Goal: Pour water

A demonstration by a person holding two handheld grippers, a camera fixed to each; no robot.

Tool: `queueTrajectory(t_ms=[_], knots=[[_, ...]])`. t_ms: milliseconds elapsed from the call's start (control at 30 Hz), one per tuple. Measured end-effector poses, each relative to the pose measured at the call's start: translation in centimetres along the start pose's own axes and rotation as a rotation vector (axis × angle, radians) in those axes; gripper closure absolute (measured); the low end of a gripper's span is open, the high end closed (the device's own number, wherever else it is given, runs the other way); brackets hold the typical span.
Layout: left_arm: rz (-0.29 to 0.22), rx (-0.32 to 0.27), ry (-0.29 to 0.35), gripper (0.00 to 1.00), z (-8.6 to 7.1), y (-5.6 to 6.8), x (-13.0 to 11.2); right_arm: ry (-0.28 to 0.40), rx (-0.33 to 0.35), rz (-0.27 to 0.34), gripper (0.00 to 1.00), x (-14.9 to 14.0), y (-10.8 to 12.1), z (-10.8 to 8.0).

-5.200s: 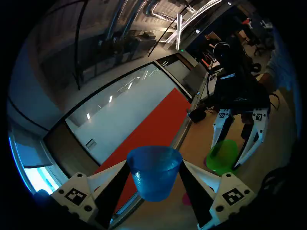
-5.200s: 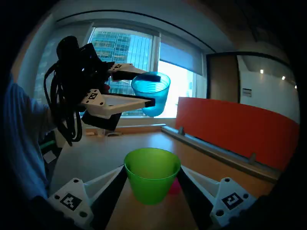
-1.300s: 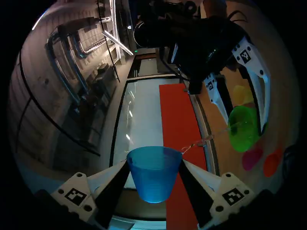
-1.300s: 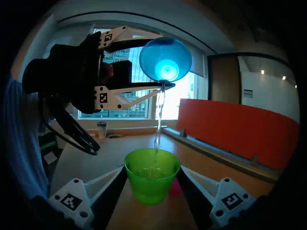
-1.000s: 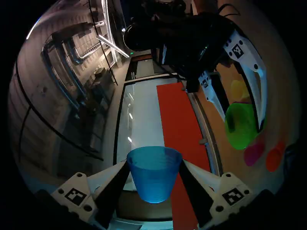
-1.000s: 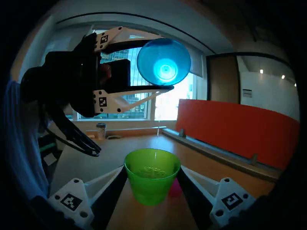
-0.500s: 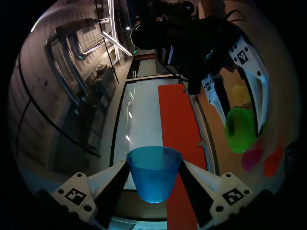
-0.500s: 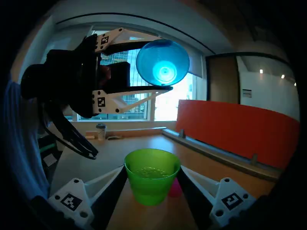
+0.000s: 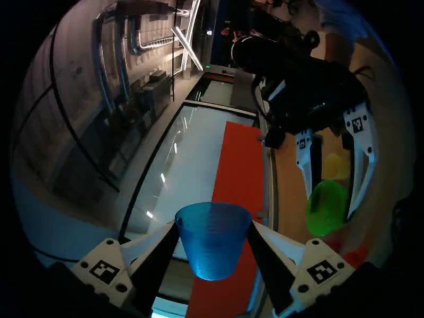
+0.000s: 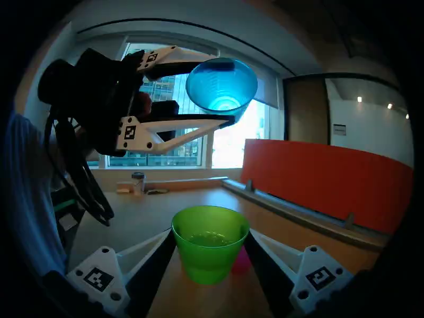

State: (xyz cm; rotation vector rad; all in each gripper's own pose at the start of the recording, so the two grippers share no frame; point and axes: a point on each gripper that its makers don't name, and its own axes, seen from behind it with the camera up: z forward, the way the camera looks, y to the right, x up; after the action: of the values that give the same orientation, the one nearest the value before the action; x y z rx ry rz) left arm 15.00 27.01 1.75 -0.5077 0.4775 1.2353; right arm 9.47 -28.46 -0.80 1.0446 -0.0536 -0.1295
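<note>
My left gripper (image 9: 213, 249) is shut on a translucent blue cup (image 9: 213, 245). In the right gripper view that blue cup (image 10: 221, 89) hangs high above, tipped on its side with its mouth toward the camera, and no water runs from it. My right gripper (image 10: 210, 255) is shut on a green cup (image 10: 210, 248) with water in its bottom, held upright over the wooden table (image 10: 159, 209). In the left gripper view the green cup (image 9: 325, 207) sits between the other gripper's white fingers (image 9: 306, 159) at the right.
An orange partition (image 10: 339, 180) runs along the table's right side with a metal rail (image 10: 297, 212) at its foot. A pink cup (image 10: 241, 259) stands just behind the green cup. A small jar (image 10: 138, 182) stands by the window. A blue sleeve (image 10: 26, 212) fills the left.
The stream from the blue cup into the green cup has stopped. The blue cup has since tilted back from its steep pour, and the green cup stays where it was.
</note>
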Motion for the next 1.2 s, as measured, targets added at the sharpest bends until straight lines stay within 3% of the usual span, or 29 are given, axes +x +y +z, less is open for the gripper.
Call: queueTrajectory(t_ms=[367,967,1200], knots=[[-0.258,-0.011,-0.01,0.14,0.1,-0.3,-0.8,0.009,-0.008,0.002,0.1,0.2,0.2,-0.1],[-0.74,-0.006,0.003,0.14,-0.6,-2.0,-1.8,0.02,-0.013,0.004,0.1,0.3,0.2,-0.4],[-0.951,0.002,0.005,0.14,-0.5,-2.6,-2.7,0.023,-0.017,0.004,0.1,0.5,0.3,-0.5]])
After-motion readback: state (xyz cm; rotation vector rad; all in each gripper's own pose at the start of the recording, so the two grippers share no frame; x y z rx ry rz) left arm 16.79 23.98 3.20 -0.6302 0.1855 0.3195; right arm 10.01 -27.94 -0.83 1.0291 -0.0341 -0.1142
